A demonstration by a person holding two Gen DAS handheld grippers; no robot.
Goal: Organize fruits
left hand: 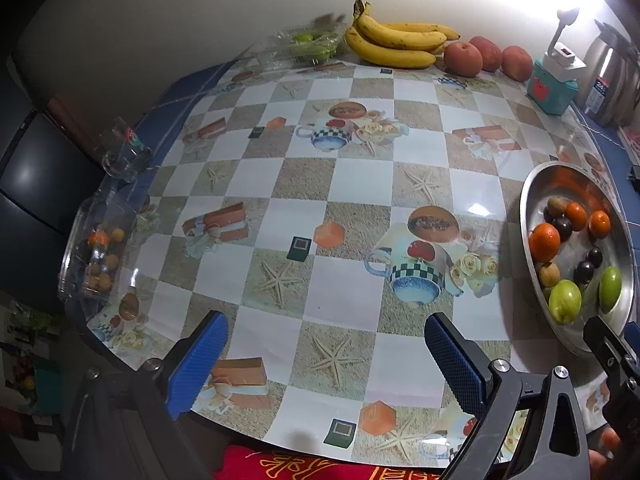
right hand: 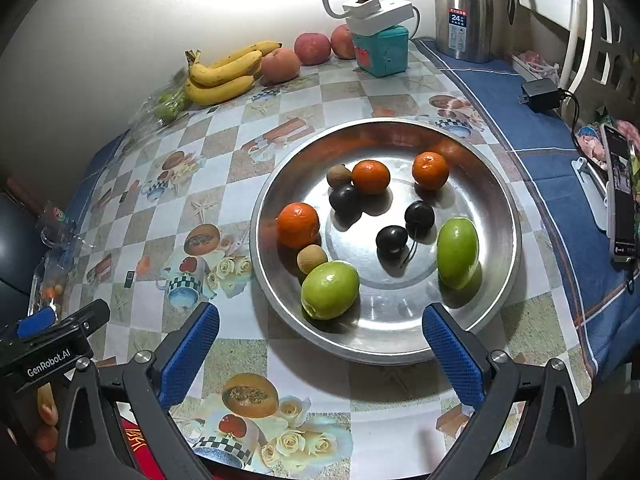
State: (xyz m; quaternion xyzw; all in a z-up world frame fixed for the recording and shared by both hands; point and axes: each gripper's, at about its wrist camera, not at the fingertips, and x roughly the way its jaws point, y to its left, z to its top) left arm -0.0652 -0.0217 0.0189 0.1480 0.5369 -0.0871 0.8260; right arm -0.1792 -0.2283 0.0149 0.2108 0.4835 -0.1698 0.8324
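A round steel dish [right hand: 496,208] [left hand: 536,184] holds mixed fruit: three tangerines [right hand: 298,225], two green fruits [right hand: 330,289], three dark plums [right hand: 392,240] and two small brown fruits [right hand: 312,258]. My right gripper [right hand: 320,354] hovers open over the dish's near rim with nothing between its blue pads. My left gripper [left hand: 326,362] hangs open and empty above the near table edge, left of the dish. A clear plastic box [left hand: 94,252] with small orange and brown fruits lies at the table's left edge. Bananas [left hand: 394,42] and three red apples [left hand: 462,59] line the back wall.
A bag of green fruit [left hand: 312,46] lies left of the bananas. A teal box with a lamp [right hand: 382,50], a steel thermos [right hand: 464,8], a charger [right hand: 540,94] and a phone [right hand: 622,196] crowd the right side. A glass [left hand: 126,152] stands at the left edge.
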